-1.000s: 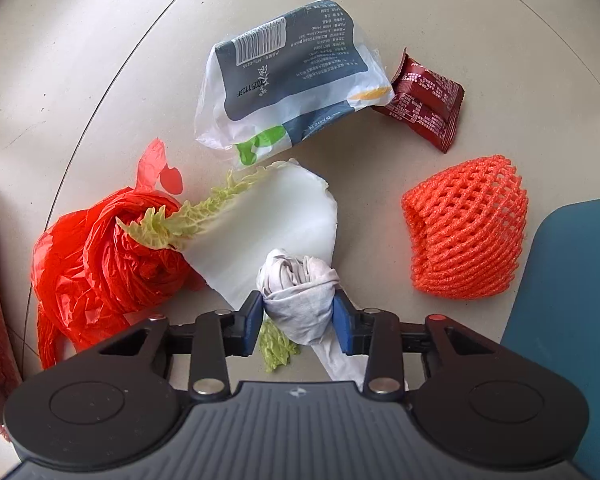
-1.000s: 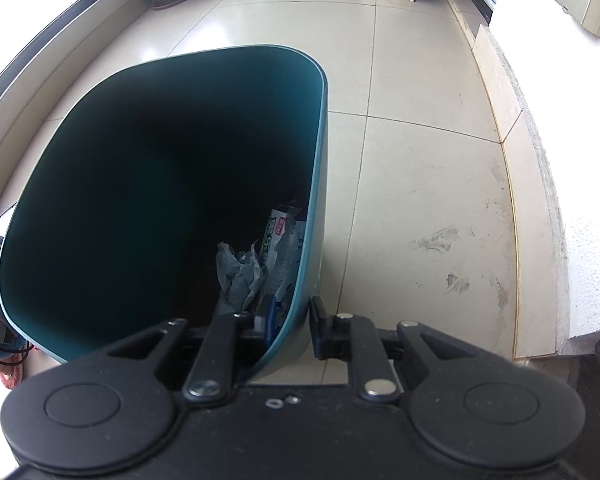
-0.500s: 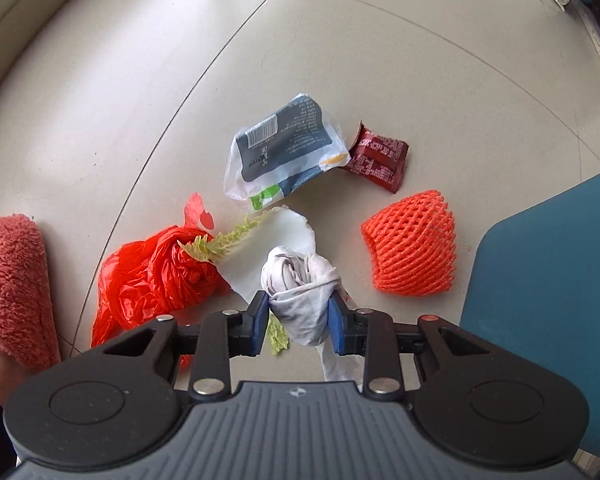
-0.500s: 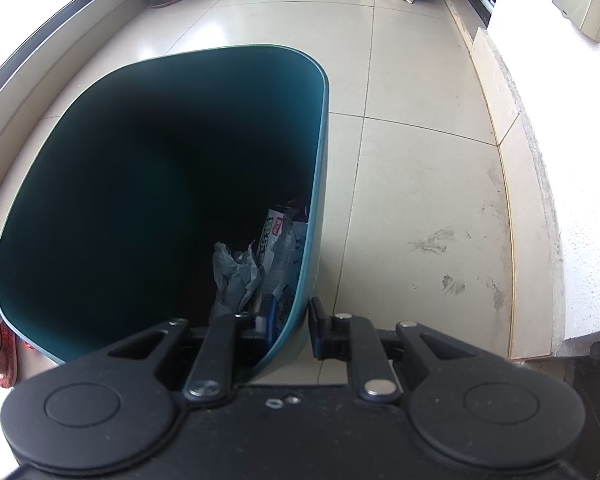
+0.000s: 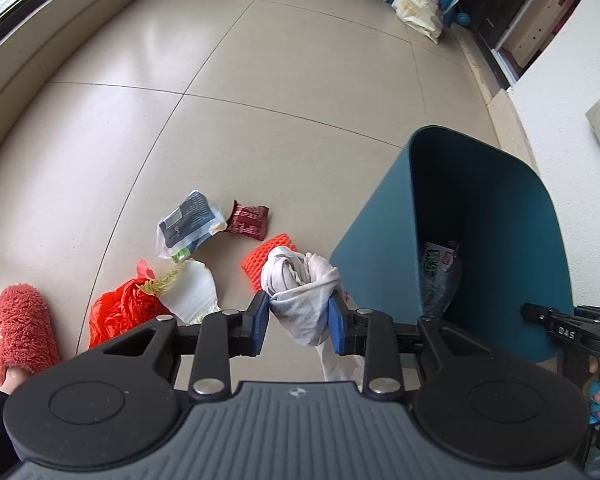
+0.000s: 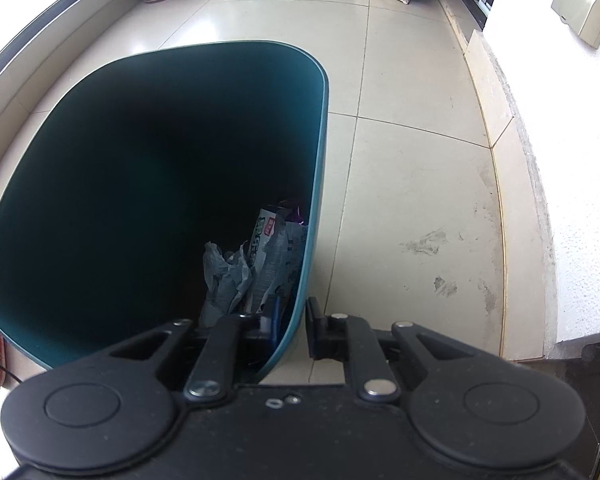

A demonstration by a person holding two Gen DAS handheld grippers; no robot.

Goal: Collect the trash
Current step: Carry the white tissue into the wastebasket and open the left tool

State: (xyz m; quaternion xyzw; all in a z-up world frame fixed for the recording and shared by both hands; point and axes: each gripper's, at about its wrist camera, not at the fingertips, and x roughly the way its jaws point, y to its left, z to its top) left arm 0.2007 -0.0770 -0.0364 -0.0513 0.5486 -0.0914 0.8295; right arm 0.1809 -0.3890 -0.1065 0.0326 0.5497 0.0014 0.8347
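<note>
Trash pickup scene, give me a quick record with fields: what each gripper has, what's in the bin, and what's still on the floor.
left gripper: shut on the white crumpled rag, held above the floor beside the bin
right gripper: shut on the rim of the teal bin, one finger inside, one outside
bin contents: grey crumpled paper and a printed wrapper
floor trash: red plastic bag, cabbage leaf, dark-and-white pouch, maroon wrapper, orange foam net
also on floor: red fuzzy slipper

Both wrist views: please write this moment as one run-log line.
left tool: shut on rag, lifted beside bin | right tool: shut on bin rim | floor: wrappers, net, bag remain
</note>
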